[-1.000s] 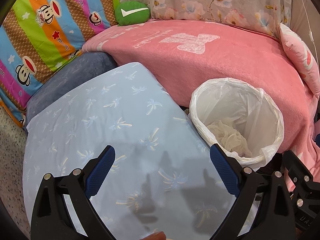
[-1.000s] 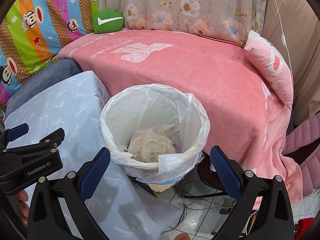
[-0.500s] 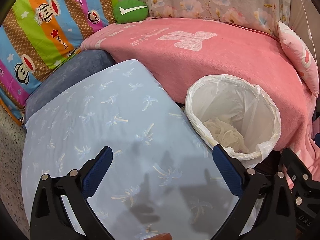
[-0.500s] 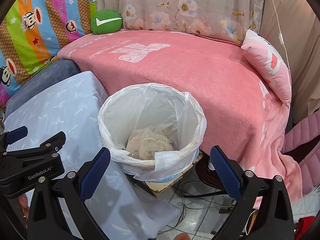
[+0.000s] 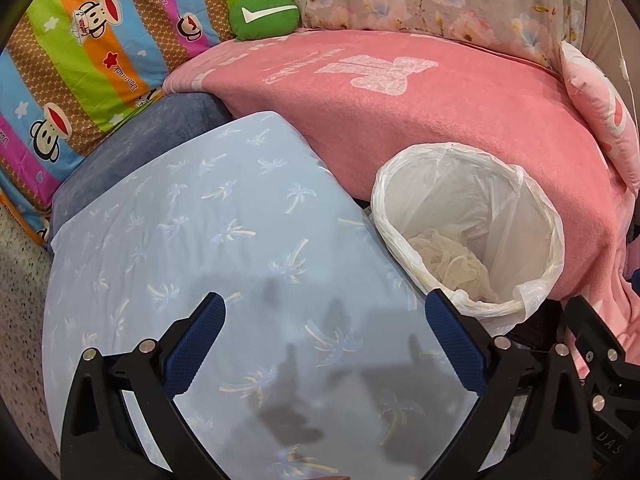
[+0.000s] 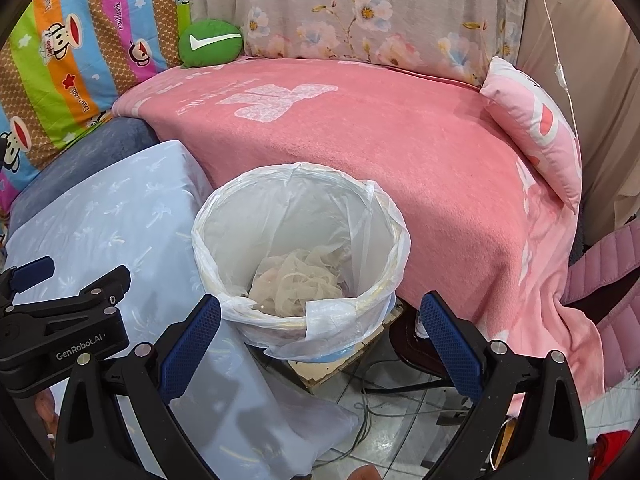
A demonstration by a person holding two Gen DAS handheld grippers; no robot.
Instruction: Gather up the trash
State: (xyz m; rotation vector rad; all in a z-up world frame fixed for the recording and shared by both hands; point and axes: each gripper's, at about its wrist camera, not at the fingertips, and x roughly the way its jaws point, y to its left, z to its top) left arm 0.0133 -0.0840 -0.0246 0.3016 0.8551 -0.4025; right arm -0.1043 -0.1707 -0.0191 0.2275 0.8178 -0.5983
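At the far left a striped cartoon-monkey quilt [image 5: 76, 64] stands up against the wall, with a green cushion [image 5: 264, 16] tucked at its right end and a dark blue cushion [image 5: 132, 148] below it. Just right of that lies the tabletop [image 5: 208, 248], draped in a pale blue cloth with small palm prints; its right edge runs just beside the trash bin [image 6: 300, 248]. The left gripper [image 5: 324, 344] hovers over this cloth with its fingers [image 5: 196, 340] spread wide and holding nothing. The bin, lined with a white plastic bag folded over its rim, stands between the tabletop and the bed, close against both, and crumpled pale trash [image 6: 298, 280] lies at its bottom. The right gripper [image 6: 320, 344] hangs in front of the bin, its fingers [image 6: 450, 344] likewise released and empty. Behind and right of the bin the bed carries a pink blanket [image 6: 380, 148] whose edge drapes toward the floor, a floral cloth [image 6: 372, 12] along the back and a pink pillow [image 6: 536, 128] at the right end. Below the bin, tiled floor [image 6: 392, 436] shows with loose cables [image 6: 372, 404] across it, leaving only a narrow gap between tabletop and bed.
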